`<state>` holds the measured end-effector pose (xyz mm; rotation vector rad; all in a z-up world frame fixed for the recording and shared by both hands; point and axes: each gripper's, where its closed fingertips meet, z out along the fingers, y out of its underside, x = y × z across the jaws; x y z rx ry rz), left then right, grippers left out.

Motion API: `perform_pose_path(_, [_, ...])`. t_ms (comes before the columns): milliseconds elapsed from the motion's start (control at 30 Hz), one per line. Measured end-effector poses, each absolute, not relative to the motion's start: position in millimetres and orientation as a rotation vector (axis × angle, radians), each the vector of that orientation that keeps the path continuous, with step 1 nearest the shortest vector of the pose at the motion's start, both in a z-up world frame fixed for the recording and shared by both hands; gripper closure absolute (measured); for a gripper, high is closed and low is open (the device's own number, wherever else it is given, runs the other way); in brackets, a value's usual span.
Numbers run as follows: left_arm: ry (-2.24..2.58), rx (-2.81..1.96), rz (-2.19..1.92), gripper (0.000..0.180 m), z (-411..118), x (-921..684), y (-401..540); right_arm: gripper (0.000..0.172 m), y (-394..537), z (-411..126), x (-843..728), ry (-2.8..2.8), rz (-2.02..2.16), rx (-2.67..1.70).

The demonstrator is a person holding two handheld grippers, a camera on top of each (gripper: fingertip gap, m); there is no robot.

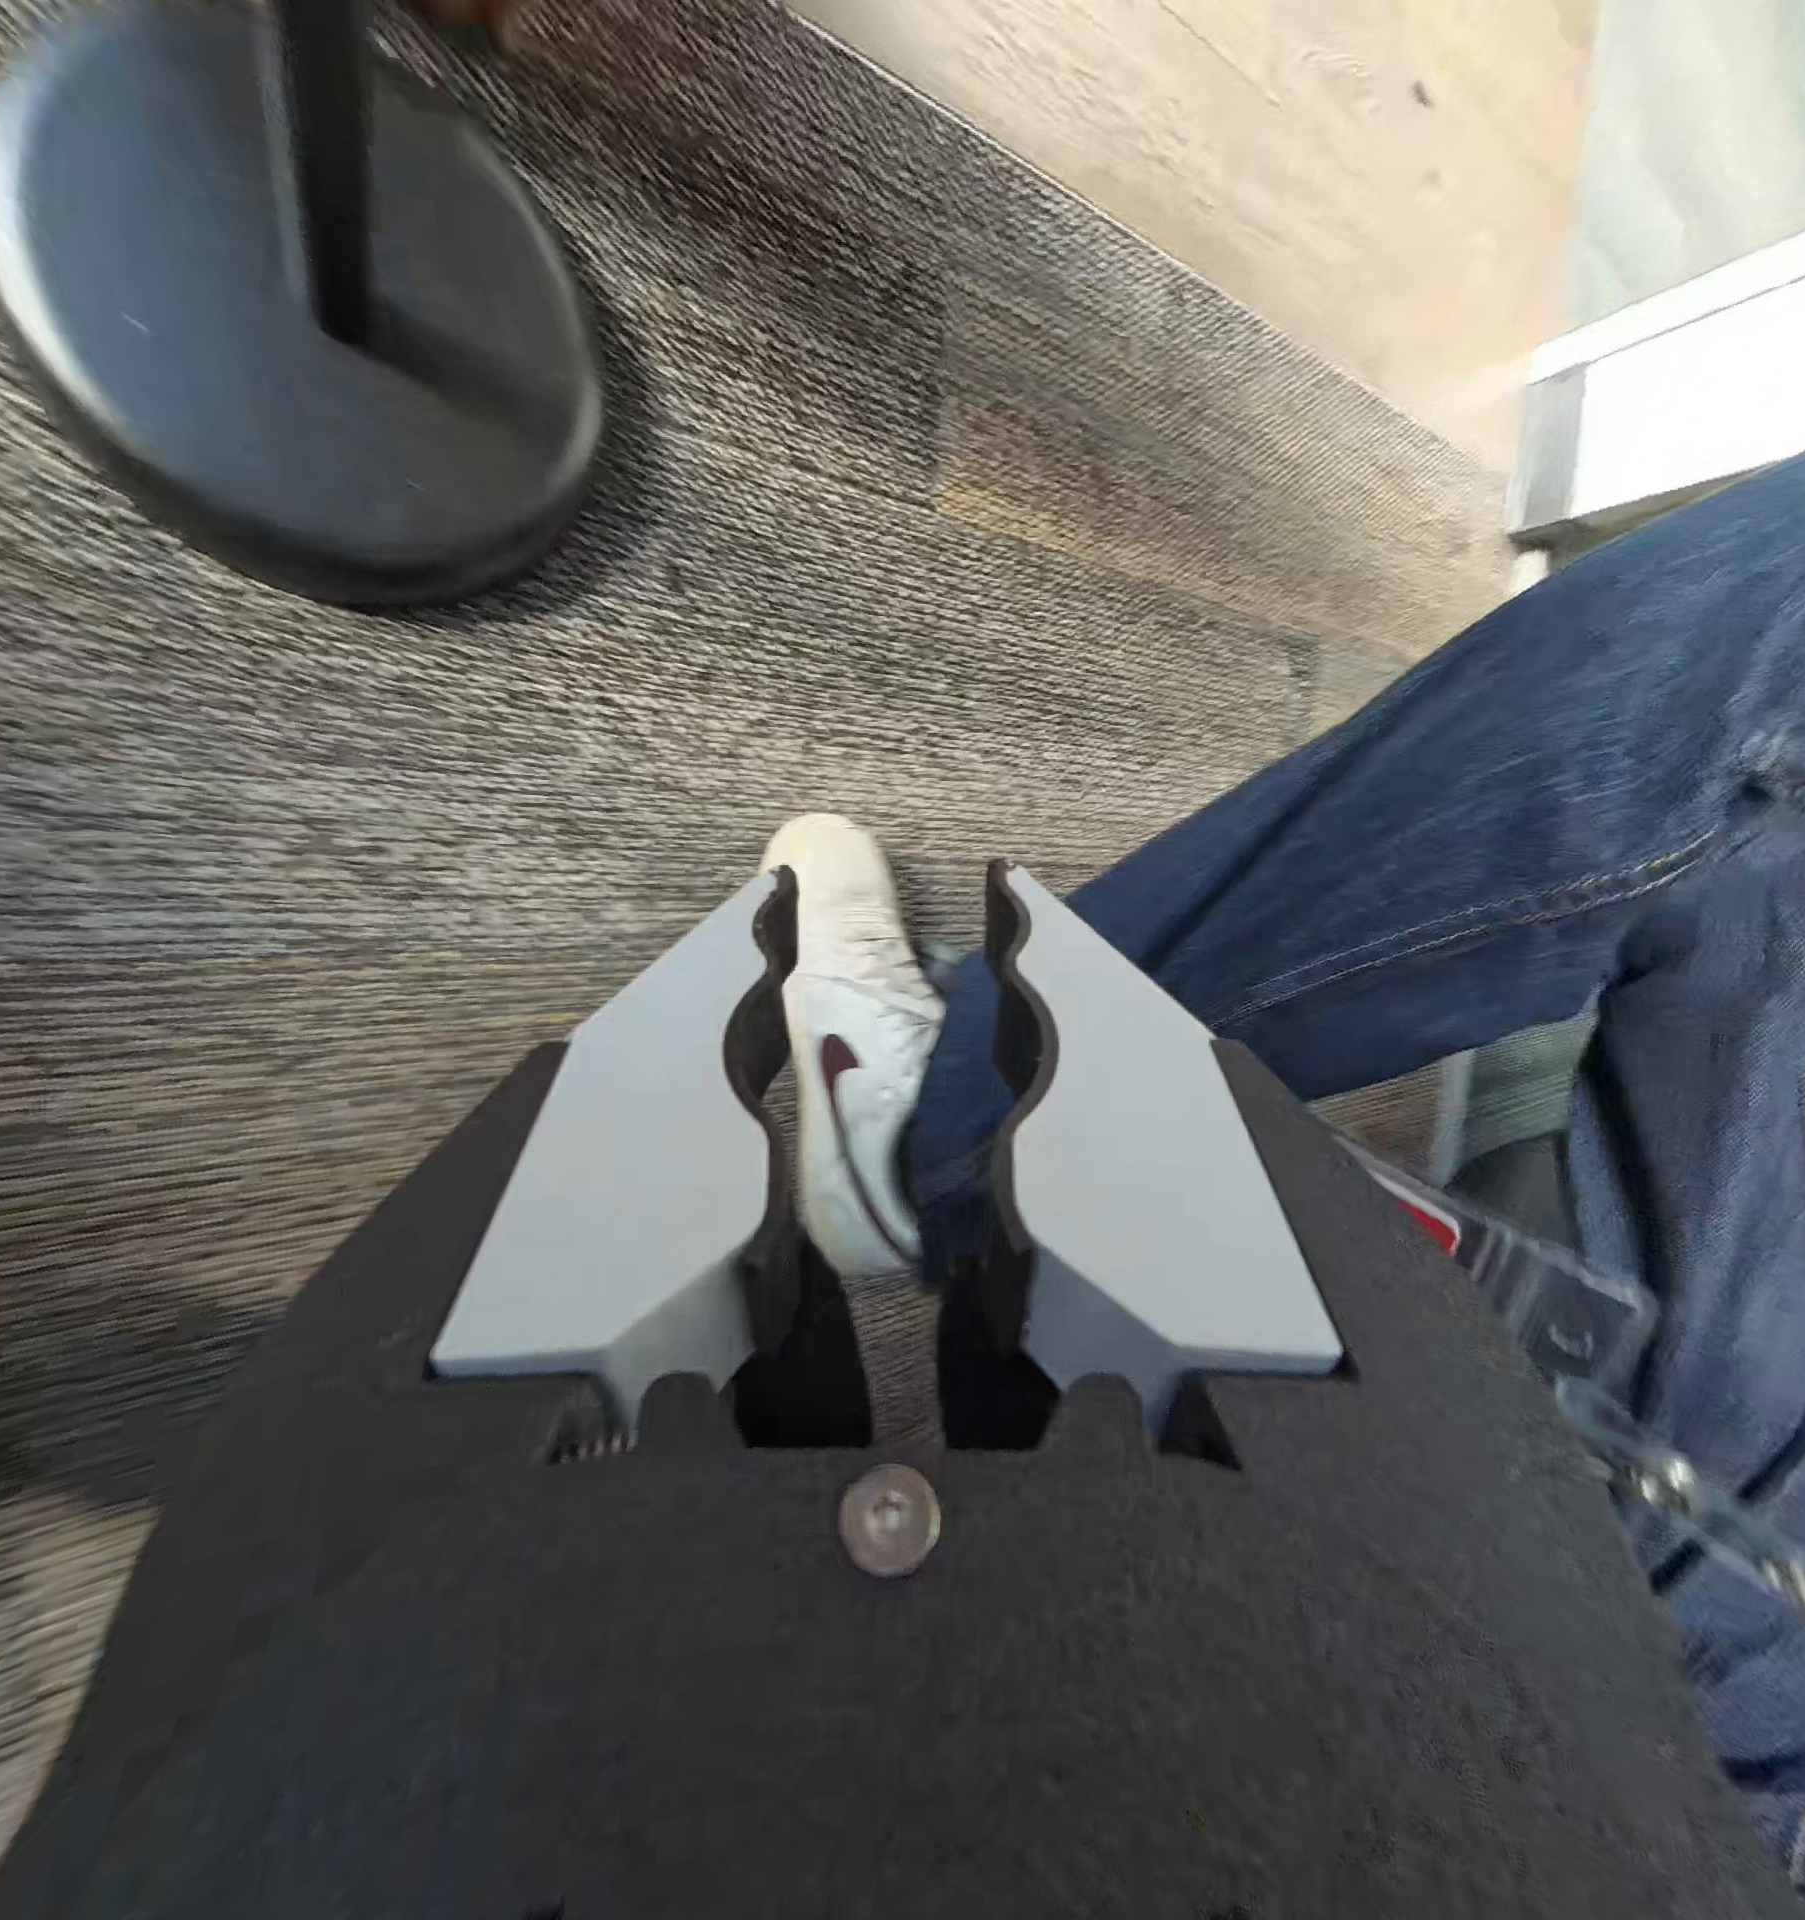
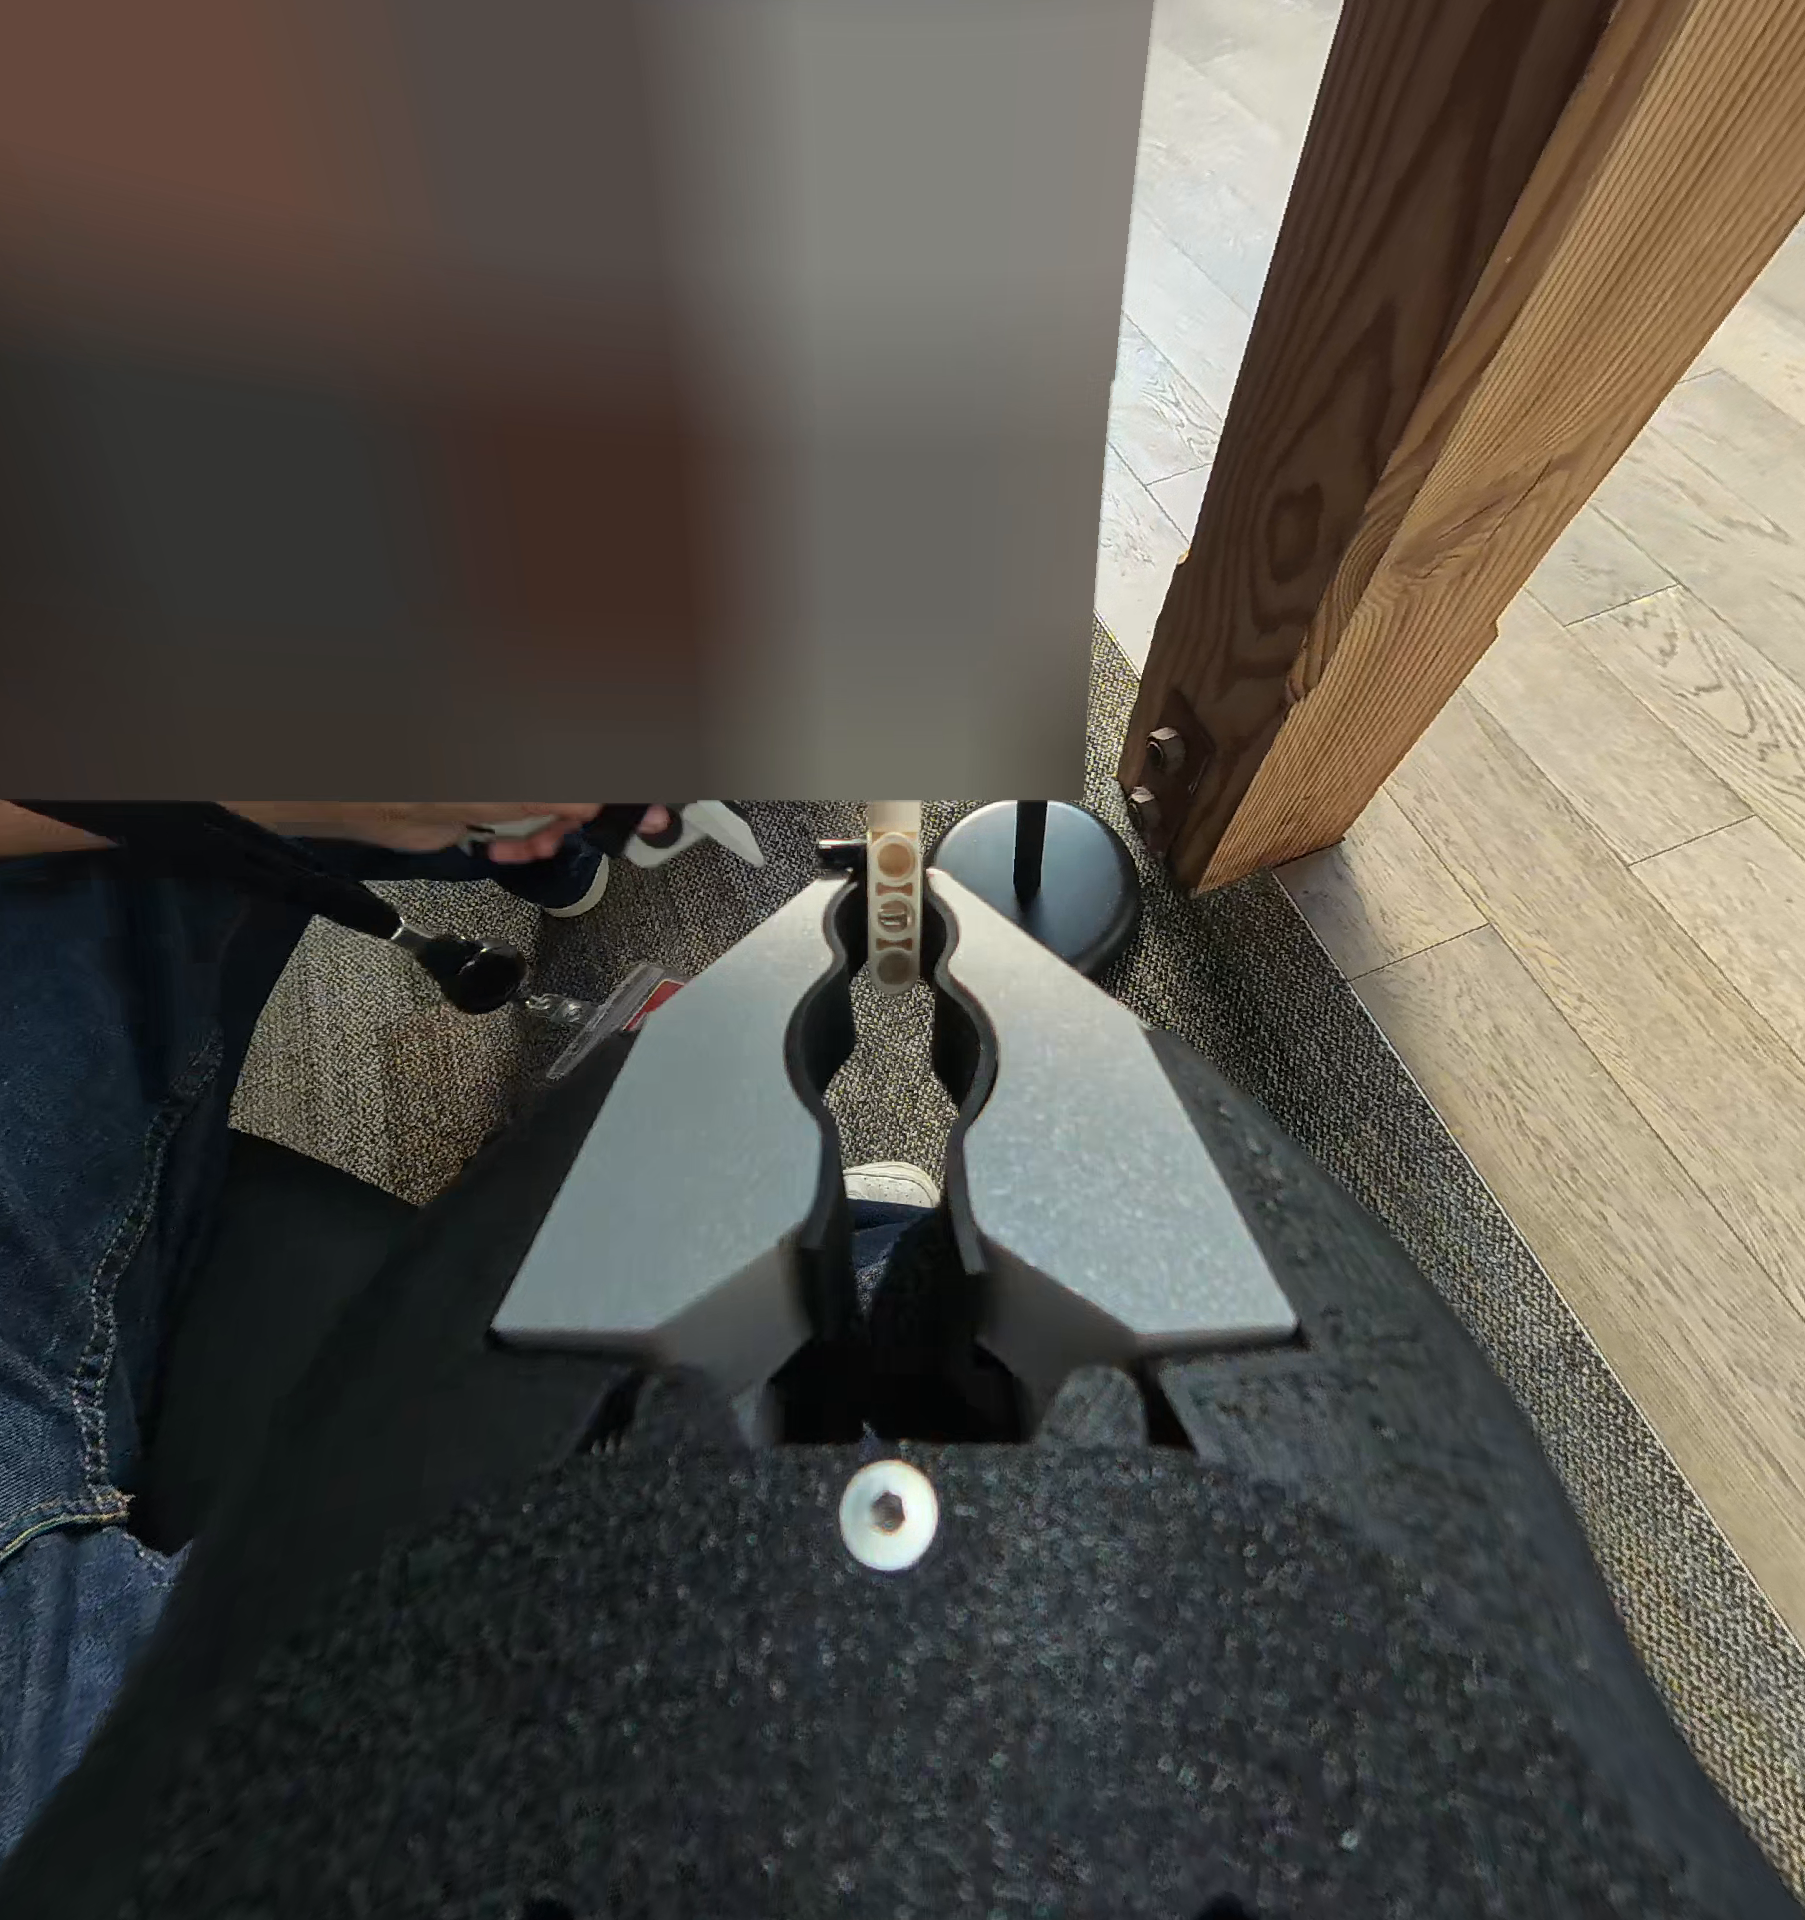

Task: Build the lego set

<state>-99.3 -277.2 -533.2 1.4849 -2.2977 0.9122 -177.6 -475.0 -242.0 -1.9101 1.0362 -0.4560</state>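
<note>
right gripper (image 2: 893, 914): fingers clamped on a beige perforated beam (image 2: 894, 925), a flat plastic strip with round holes, held upright between the tips; both pads press on its edges and its upper end runs up under the blurred patch. a small dark pin (image 2: 838, 850) sticks out from the beam's left side just above the fingertips. beyond the beam a black round stand base (image 2: 1064, 883) with a thin black post sits on grey carpet (image 2: 1397, 1195), next to a wooden post (image 2: 1397, 468) bolted at its foot; pale wood flooring (image 2: 1656, 935) lies to the right. at left, denim clothing (image 2: 46, 1143), a black badge reel (image 2: 482, 971) with a clear card holder, and a hand (image 2: 524, 836) farther off. left gripper (image 1: 890, 883): fingers apart, nothing between the pads, pointing down at the carpet. seen through the gap, well below, a white sneaker (image 1: 856, 1039) and a blue jeans leg (image 1: 1449, 831). the black round stand base (image 1: 254, 312) lies upper left, motion-blurred.
</note>
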Motion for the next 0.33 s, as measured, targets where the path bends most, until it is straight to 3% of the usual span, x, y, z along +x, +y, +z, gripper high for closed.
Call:
perform_pose_path(100, [-2.113,1.594,0.923,0.145,-600.0,-97.6,-343.6,0.165,-486.1,-238.3,-179.5,1.058,-0.442,-1.873])
perform_pose_path(200, [-2.34,1.688,0.978,0.148,-691.5,-55.7,-384.9,0.166,-507.0,-237.6,-181.6,1.097,-0.449,-1.838])
perform_pose_path(267, [-2.381,1.756,0.936,0.139,-755.1,-38.1,-409.3,0.166,-524.9,-238.7,-181.2,1.138,-0.469,-1.818])
perform_pose_path(333, [-2.429,1.864,0.84,0.145,-812.6,-26.2,-415.6,0.166,-540.4,-240.9,-180.0,1.186,-0.476,-1.789])
